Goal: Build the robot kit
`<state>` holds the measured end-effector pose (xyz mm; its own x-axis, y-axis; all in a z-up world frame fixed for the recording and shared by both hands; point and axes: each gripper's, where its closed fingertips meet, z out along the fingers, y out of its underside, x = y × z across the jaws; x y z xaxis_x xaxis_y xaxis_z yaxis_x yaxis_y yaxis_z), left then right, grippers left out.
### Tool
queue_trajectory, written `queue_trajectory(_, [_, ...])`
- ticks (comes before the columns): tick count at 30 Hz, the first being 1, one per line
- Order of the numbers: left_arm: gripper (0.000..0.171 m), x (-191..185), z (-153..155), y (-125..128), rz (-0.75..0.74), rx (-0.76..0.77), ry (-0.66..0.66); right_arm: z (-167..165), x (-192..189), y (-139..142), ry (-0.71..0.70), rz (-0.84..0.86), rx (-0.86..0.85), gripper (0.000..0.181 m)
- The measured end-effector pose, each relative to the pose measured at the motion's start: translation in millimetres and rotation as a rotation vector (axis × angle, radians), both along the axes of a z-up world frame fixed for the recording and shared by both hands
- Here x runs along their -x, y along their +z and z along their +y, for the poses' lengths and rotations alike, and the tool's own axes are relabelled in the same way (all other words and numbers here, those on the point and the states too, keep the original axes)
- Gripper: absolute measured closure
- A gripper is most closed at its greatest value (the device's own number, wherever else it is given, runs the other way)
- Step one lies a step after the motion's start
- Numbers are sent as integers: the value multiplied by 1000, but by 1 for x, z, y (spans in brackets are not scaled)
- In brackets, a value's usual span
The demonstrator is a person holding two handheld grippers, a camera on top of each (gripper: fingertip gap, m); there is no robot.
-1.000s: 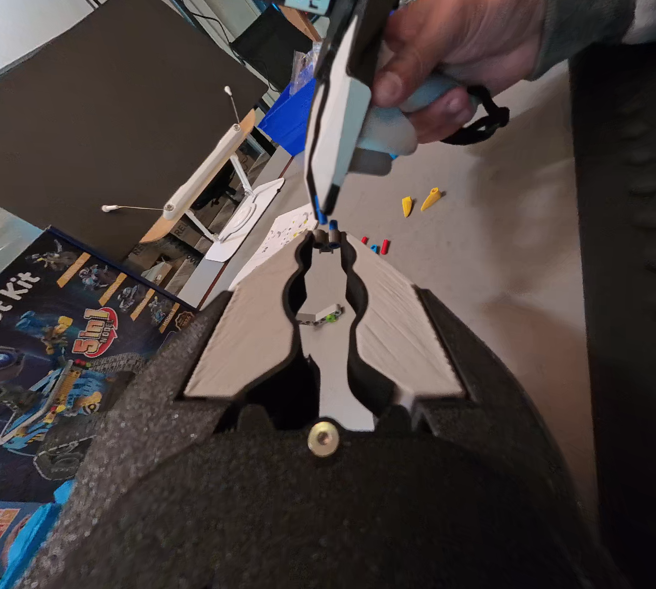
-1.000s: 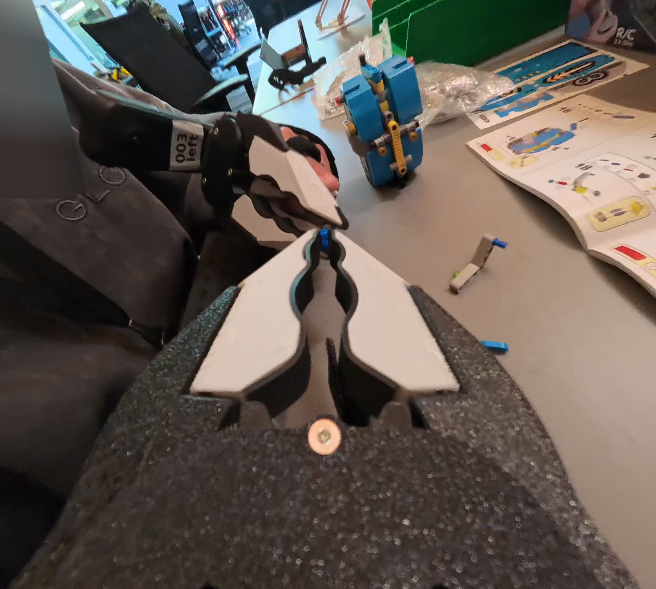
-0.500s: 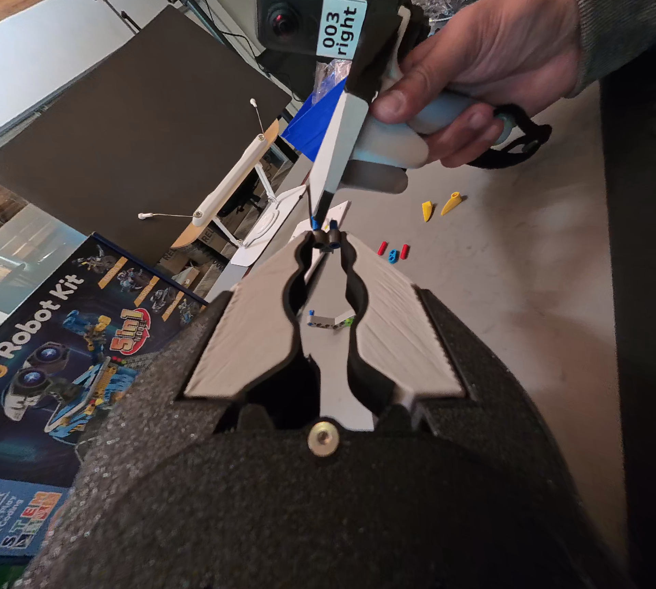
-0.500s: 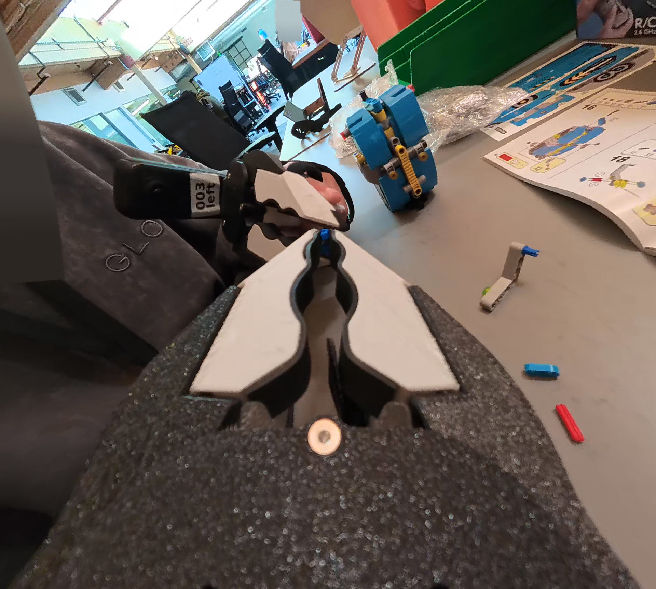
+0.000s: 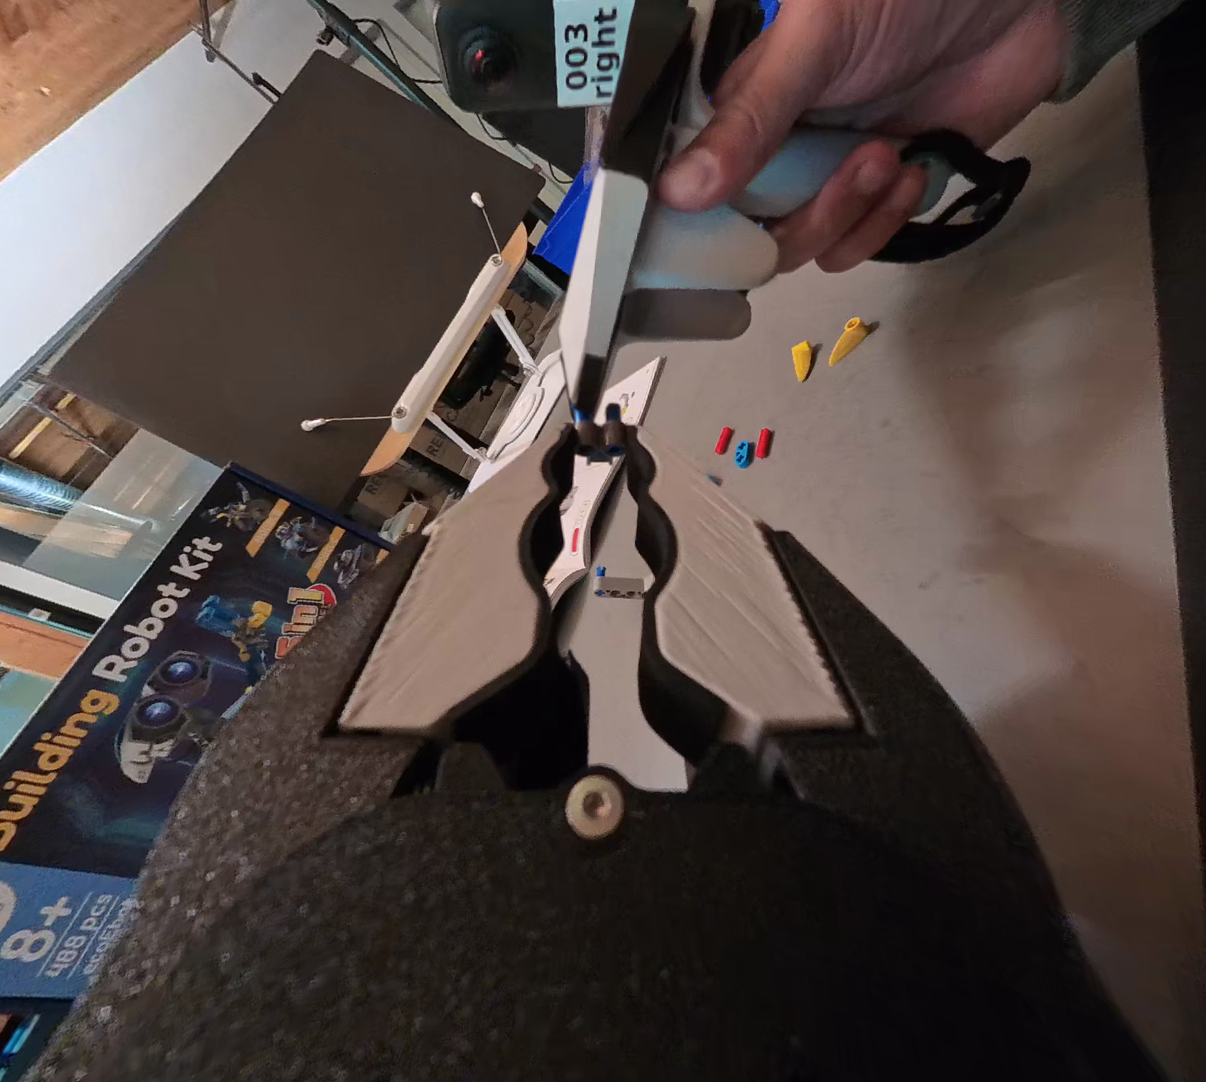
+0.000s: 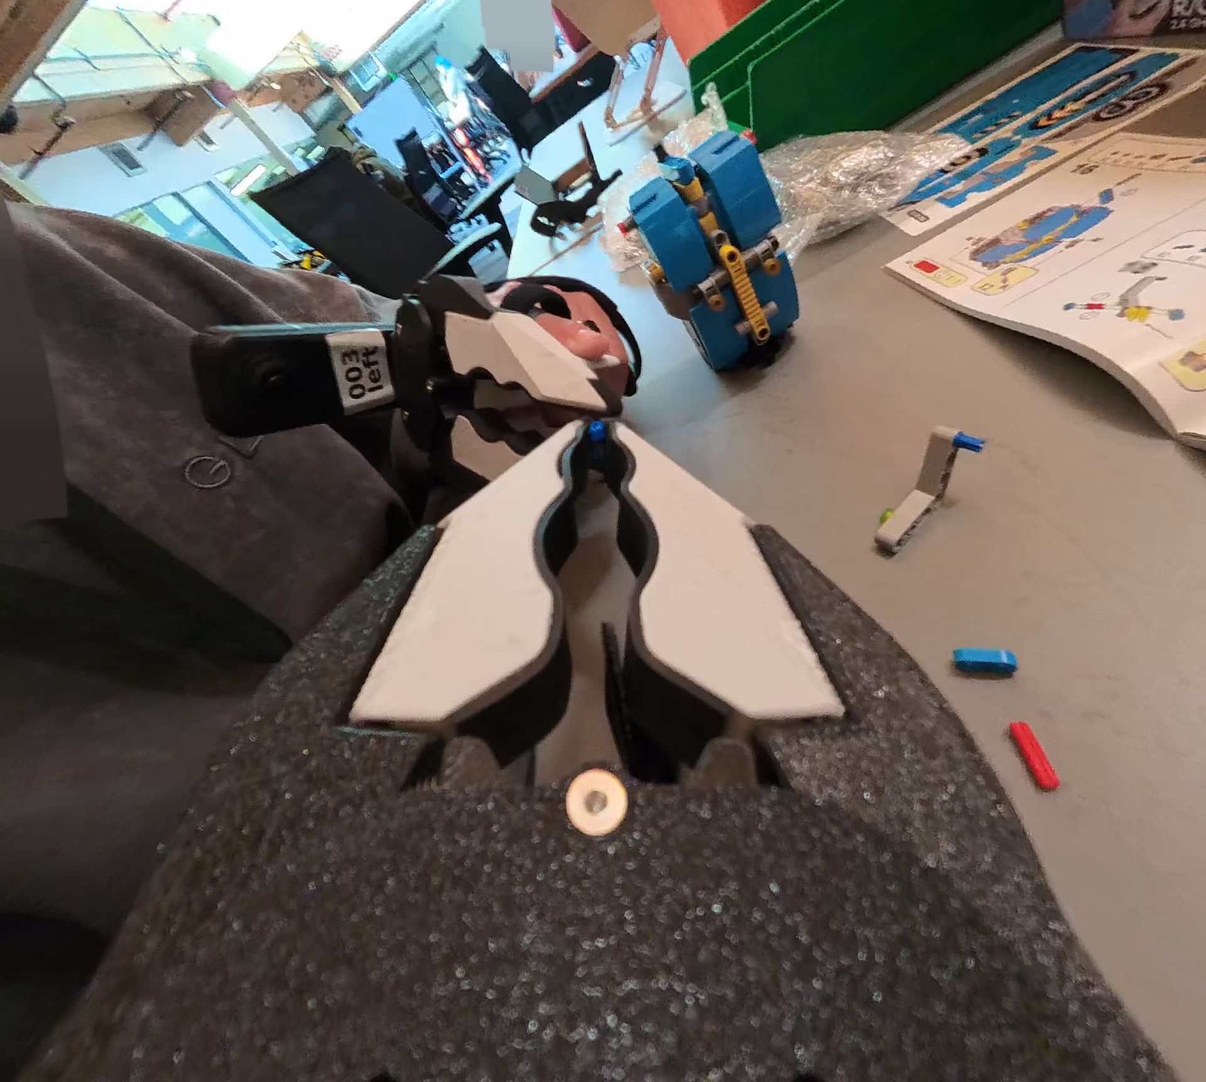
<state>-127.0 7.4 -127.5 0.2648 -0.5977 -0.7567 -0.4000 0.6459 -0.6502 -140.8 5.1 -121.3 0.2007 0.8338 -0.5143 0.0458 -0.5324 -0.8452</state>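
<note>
While both grippers stay clamped on small pieces (image 5: 597, 437), the scene has tilted.

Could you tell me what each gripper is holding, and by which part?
Left gripper pinches a small grey connector with blue pins; right gripper pinches a blue pin; exact grip parts unclear.

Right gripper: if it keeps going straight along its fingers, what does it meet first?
Probably the left gripper. The right gripper, shut on a small blue pin, has its tip almost touching it. Depth unclear.
</note>
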Motion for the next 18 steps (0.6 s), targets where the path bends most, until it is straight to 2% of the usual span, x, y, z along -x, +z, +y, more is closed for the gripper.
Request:
queue_trajectory(5, [157, 0, -1, 1, -2, -12, -5, -3, 0, 2, 32, 35, 25, 178])
queue_trajectory(14, [158, 1, -4, 7, 5, -169, 46, -7, 2, 8, 91, 168, 168, 178])
queue_trajectory(16, [158, 1, -3, 5, 23, -195, 65, -6, 3, 6, 74, 144, 139, 178])
queue_trajectory(18, [158, 1, -3, 4, 31, -196, 65, -6, 2, 3, 43, 54, 28, 178])
